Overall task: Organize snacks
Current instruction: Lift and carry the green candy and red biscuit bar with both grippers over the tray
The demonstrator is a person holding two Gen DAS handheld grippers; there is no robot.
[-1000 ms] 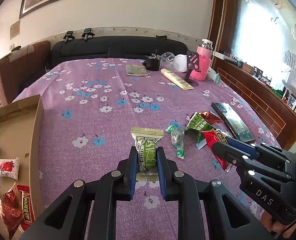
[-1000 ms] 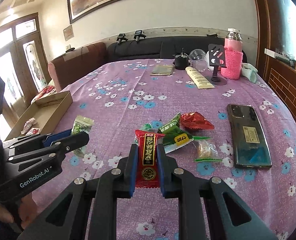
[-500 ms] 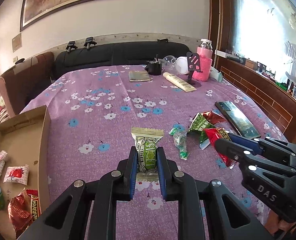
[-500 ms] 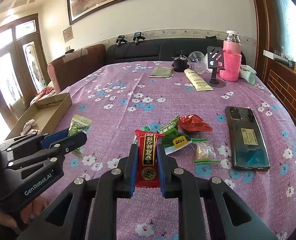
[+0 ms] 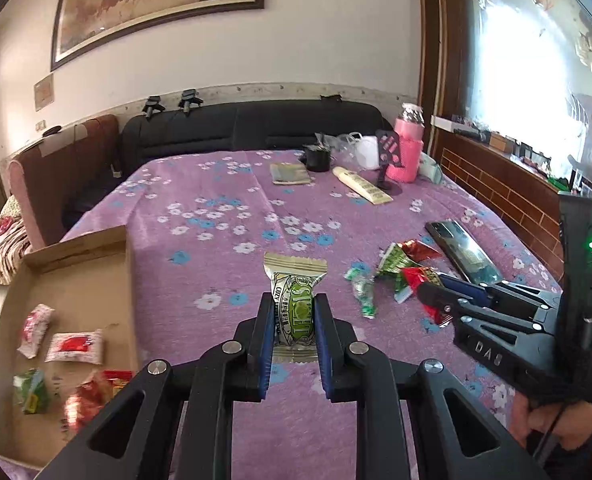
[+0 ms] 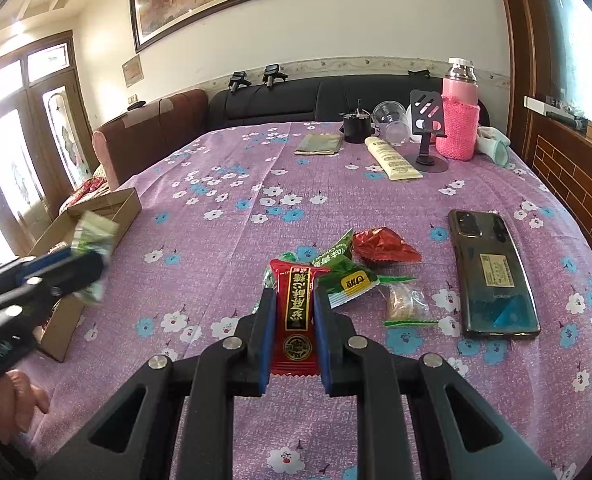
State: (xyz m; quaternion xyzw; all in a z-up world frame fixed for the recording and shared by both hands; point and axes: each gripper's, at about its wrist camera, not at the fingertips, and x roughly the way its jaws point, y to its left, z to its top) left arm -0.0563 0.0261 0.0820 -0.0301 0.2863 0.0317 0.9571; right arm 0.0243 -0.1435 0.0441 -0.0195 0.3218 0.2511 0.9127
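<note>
My left gripper [image 5: 294, 322] is shut on a green and cream snack packet [image 5: 295, 304], held above the purple flowered cloth. At the left of that view lies the open cardboard box [image 5: 130, 276] with several snack packets [image 5: 74, 346] in it. My right gripper [image 6: 294, 314] is shut on a red snack packet [image 6: 298, 312] with a black label. Just beyond it a small heap of loose snacks [image 6: 348, 272] lies on the cloth: green packets, a red foil one [image 6: 384, 246] and a clear wrapped candy [image 6: 404, 304]. In the right wrist view the left gripper [image 6: 84, 268] is blurred beside the box [image 6: 108, 208].
A phone [image 6: 492, 276] lies face down right of the snacks. At the far end stand a pink bottle [image 6: 458, 120], a phone stand [image 6: 428, 136], a cream tube [image 6: 392, 160], a clear cup, a dark pot and a booklet [image 6: 320, 144]. A sofa backs the table.
My left gripper has risen with the green packet and swung toward the box, which now shows more of its inside. The right gripper has stayed put with the red packet.
</note>
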